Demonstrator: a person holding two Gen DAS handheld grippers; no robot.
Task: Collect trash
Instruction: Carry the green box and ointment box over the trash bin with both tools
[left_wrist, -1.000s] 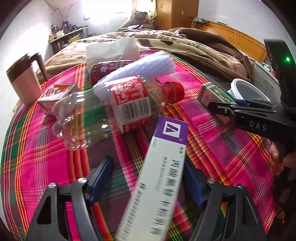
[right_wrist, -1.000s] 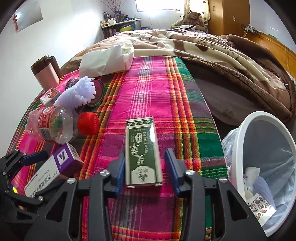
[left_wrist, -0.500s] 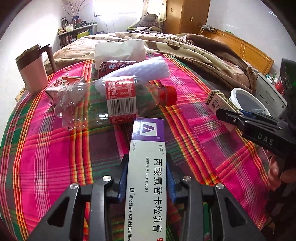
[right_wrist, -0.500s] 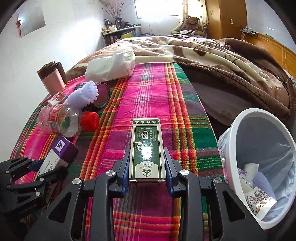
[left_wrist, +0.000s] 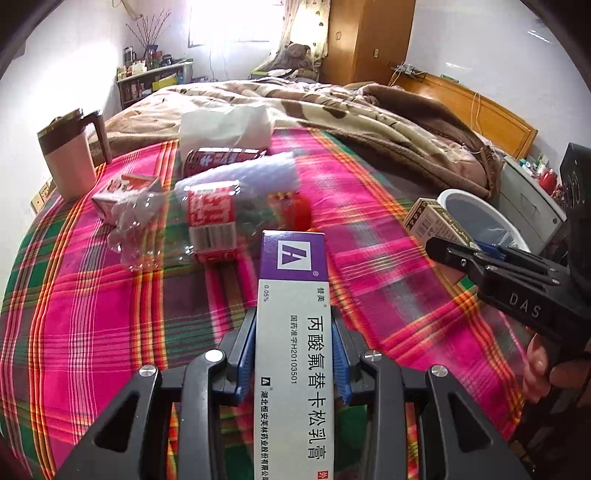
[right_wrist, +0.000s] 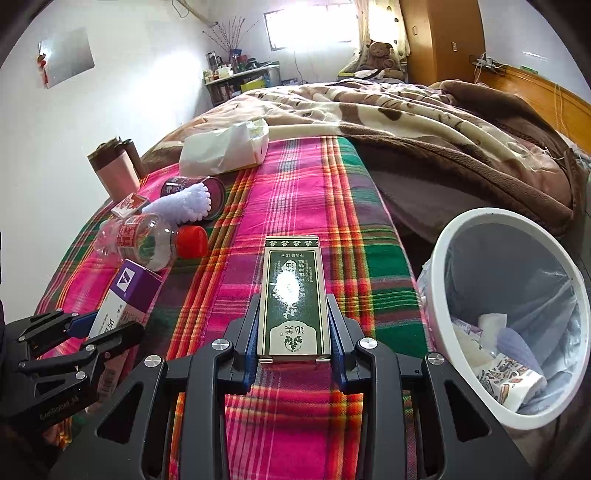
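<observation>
Left gripper (left_wrist: 293, 354): both blue-padded fingers (left_wrist: 246, 352) pressed flat against the long sides of the purple and white box (left_wrist: 293, 332), box pointing forward along the fingers. Right gripper (right_wrist: 293, 339): fingers likewise clamped on the long sides of the green box (right_wrist: 292, 299), held level. Seen from the left wrist camera, the right gripper sits to the right of the purple and white box, with the person's right hand (left_wrist: 543, 365) wrapped around its handle.
</observation>
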